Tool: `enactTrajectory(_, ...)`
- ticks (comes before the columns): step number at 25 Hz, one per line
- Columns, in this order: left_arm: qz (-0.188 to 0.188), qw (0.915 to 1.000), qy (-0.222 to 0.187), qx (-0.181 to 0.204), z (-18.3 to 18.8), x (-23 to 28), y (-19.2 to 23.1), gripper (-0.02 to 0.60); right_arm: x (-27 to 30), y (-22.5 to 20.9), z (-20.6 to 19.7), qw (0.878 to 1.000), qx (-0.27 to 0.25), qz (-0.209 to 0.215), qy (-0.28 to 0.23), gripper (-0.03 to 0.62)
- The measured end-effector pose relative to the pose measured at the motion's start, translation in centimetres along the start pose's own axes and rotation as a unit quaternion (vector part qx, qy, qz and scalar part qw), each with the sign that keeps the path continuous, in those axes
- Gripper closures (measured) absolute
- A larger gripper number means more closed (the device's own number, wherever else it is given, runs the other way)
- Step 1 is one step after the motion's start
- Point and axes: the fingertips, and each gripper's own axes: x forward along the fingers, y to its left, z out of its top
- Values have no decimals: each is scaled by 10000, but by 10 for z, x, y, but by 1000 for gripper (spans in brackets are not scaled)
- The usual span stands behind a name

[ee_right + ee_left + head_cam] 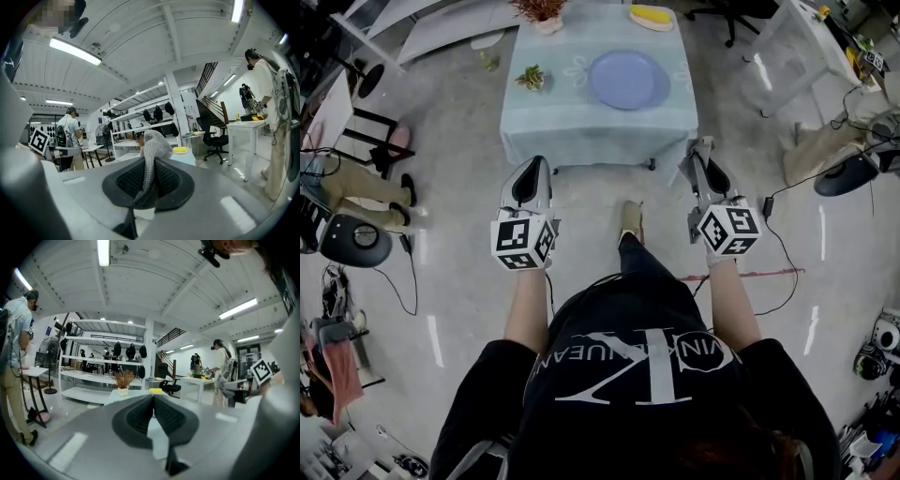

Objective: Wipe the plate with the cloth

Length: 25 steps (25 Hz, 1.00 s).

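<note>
**A:** Where is the plate?

**B:** It lies flat on the tabletop, right of the middle. A small green plant sits toward the left edge, and something yellow sits at the far edge.

**A:** And the cloth?

**B:** The grey cloth is pinched in the right gripper. A knitted fold of it stands up out of the jaws. The left gripper has its jaws pressed together on nothing.

**A:** How do they stand to the plate?

**B:** Both grippers are over the floor, short of the tabletop's near edge and well apart from the plate. The plate lies straight ahead, between their two lines and a little closer to the right one.

**A:** So the cloth hand is the nearer one.

**B:** I judge so. It would need a forward reach, angled slightly left across the near edge. The plate is round, so no approach side is better than another.

**A:** Has any wiping been done?

**B:** I think not, since the cloth is nowhere near the plate. The left gripper could steady the rim.
</note>
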Motion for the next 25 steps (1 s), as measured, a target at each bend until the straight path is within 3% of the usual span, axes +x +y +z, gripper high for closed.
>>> enactTrajectory(25, 22, 9965, 800, -229, -38, 201, 16, 581, 181, -91, -37, 9957, 230, 329, 839, 551)
